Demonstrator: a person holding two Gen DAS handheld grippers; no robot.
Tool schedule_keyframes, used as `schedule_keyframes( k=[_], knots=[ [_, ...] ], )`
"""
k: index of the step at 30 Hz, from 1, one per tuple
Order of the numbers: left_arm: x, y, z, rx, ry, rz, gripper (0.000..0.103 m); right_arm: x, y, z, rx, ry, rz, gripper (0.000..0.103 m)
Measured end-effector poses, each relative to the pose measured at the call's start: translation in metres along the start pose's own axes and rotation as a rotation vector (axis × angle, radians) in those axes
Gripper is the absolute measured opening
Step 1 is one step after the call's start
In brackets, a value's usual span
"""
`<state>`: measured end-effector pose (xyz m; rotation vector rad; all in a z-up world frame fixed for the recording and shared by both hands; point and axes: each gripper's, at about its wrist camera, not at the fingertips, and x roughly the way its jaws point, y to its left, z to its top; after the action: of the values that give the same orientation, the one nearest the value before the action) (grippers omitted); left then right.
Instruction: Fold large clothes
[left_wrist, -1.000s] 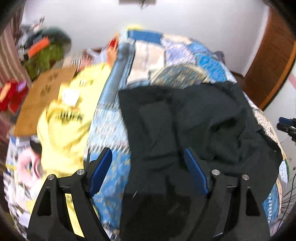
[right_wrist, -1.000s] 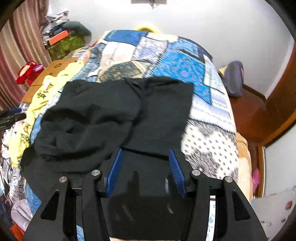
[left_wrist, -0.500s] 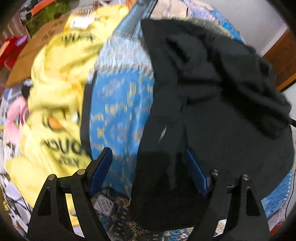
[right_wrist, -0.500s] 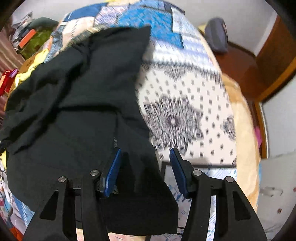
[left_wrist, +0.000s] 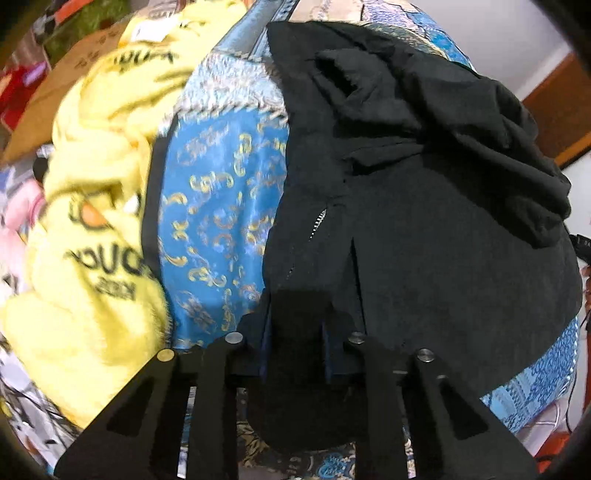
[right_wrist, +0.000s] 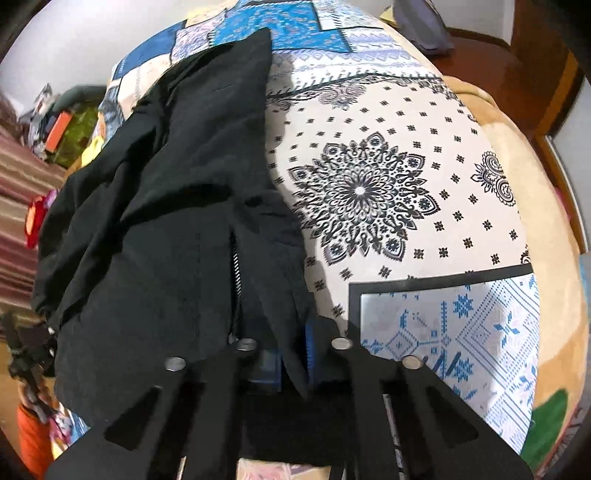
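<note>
A black garment (left_wrist: 424, 229), spread across a patterned bedspread (right_wrist: 406, 206), fills the frame's centre. Its near hem is pinched by the left gripper (left_wrist: 295, 343) and right gripper (right_wrist: 291, 354), jaws narrowed on cloth. The grasping step appears finished; next, the hem likely needs lifting evenly toward the frame's top.

I see a bed covered by a patchwork bedspread (right_wrist: 388, 192) in blue and white prints. Behind it stands a plain white wall (left_wrist: 517, 40). A brown wooden door (left_wrist: 557, 110) sits at right, and striped curtains (right_wrist: 18, 221) hang at left.
</note>
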<state>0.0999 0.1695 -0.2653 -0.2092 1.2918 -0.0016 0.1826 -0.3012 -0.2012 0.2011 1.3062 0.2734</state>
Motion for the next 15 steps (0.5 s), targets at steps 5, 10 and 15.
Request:
schedule_keyframes(
  k=[5,10,15],
  knots=[
    [-0.024,0.0,0.022,-0.029,-0.027,-0.049,0.013,-0.025,0.031,0.003,-0.109,-0.066,-0.012,0.004],
    [-0.053,-0.003,0.058,-0.06,-0.097,-0.144,0.012,-0.052,0.051,0.026,-0.158,-0.129,0.022,0.004],
    [-0.08,-0.008,0.105,-0.102,-0.169,-0.237,0.011,-0.078,0.056,0.063,-0.14,-0.193,0.104,0.003]
  ],
)
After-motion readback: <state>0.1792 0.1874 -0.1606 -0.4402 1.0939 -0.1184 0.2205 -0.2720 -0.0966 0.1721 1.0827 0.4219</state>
